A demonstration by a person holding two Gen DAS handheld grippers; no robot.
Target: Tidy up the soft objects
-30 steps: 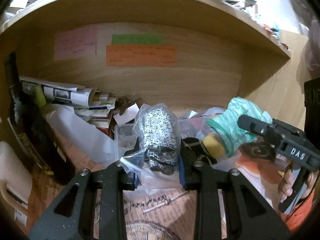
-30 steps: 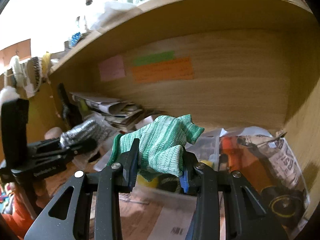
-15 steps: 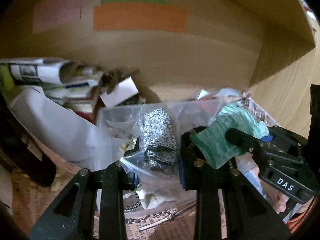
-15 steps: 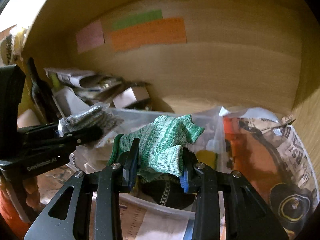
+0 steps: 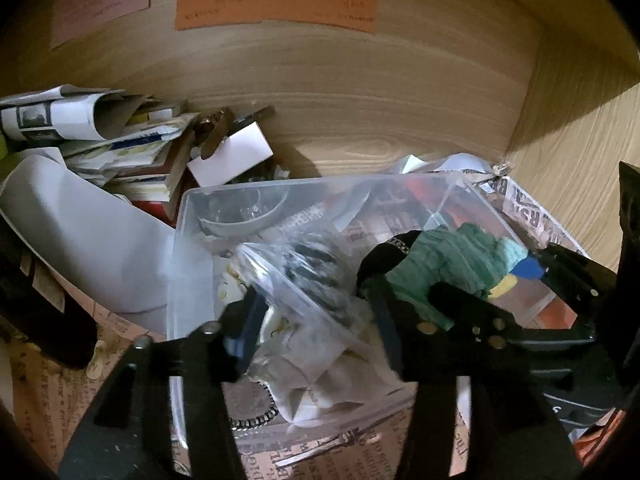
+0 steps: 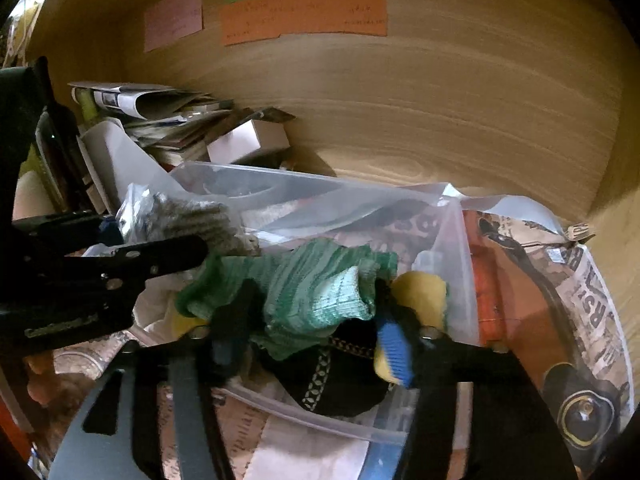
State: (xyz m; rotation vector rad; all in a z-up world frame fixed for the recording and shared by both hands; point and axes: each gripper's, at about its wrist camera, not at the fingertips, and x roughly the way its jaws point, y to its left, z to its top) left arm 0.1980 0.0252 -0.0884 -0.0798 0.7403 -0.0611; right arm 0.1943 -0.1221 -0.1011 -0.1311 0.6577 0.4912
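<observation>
The left claw (image 5: 312,332) stands open, with the bagged grey glove (image 5: 316,280) loose between its fingers. The right claw (image 6: 308,340) is parted too, and the green glove (image 6: 316,292) lies slack between its fingers rather than pinched. Both gloves sit over or in the clear bin (image 5: 188,216), so I judge the drop nearly finished; what is left is to pull the claws clear. A black cloth (image 6: 340,380) and something yellow (image 6: 420,292) already lie in the bin. The two claws crowd each other there. Farther back, stacked papers (image 5: 100,136) and a white box (image 5: 232,156) press the bin's left side; sticky notes (image 5: 276,0) hang on the shelf wall.
</observation>
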